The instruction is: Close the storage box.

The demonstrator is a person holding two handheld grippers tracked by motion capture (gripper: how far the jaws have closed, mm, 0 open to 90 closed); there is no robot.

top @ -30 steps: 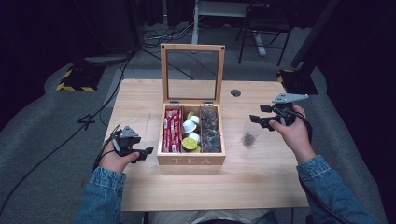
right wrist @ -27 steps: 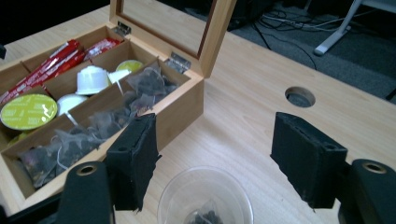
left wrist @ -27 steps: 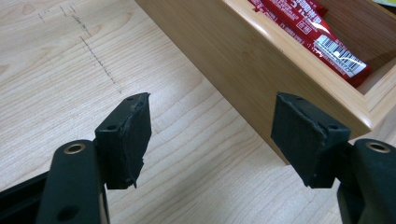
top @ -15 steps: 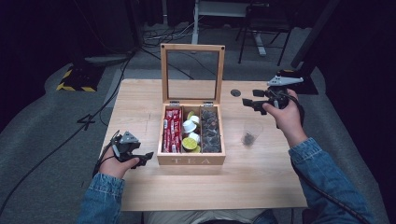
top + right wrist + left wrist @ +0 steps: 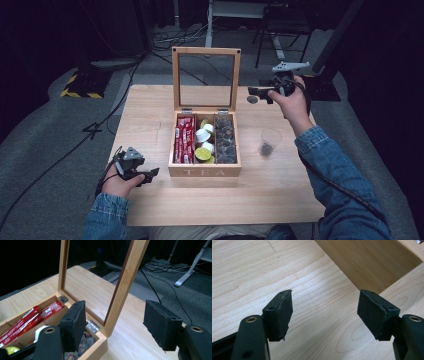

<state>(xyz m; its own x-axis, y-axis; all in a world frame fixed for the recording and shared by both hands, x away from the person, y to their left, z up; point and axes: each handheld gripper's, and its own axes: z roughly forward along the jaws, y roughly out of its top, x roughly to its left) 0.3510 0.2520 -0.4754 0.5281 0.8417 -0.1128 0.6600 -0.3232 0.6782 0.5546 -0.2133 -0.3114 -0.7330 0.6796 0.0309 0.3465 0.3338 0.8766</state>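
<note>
Wooden tea box lid (image 5: 126, 282) stands upright just beyond the right hand-held gripper (image 5: 115, 325), whose closing jaws hold nothing.

The bench (image 5: 150, 125) is pale wood with a clear grain, lit pretty brightly from above while everything around it drops off into near black. Floor (image 5: 45, 165) is grey carpet. Loads of black cables (image 5: 165, 42) snake across it behind the bench, and one long one (image 5: 75, 145) runs down the left side. There's a block with yellow and black hazard stripes (image 5: 80, 82) sitting on the floor at the far left. Further back you can make out white metal legs of a stand (image 5: 212, 20) and a dark chair frame (image 5: 280, 25) next to it. Walls are lost in the dark.
</note>
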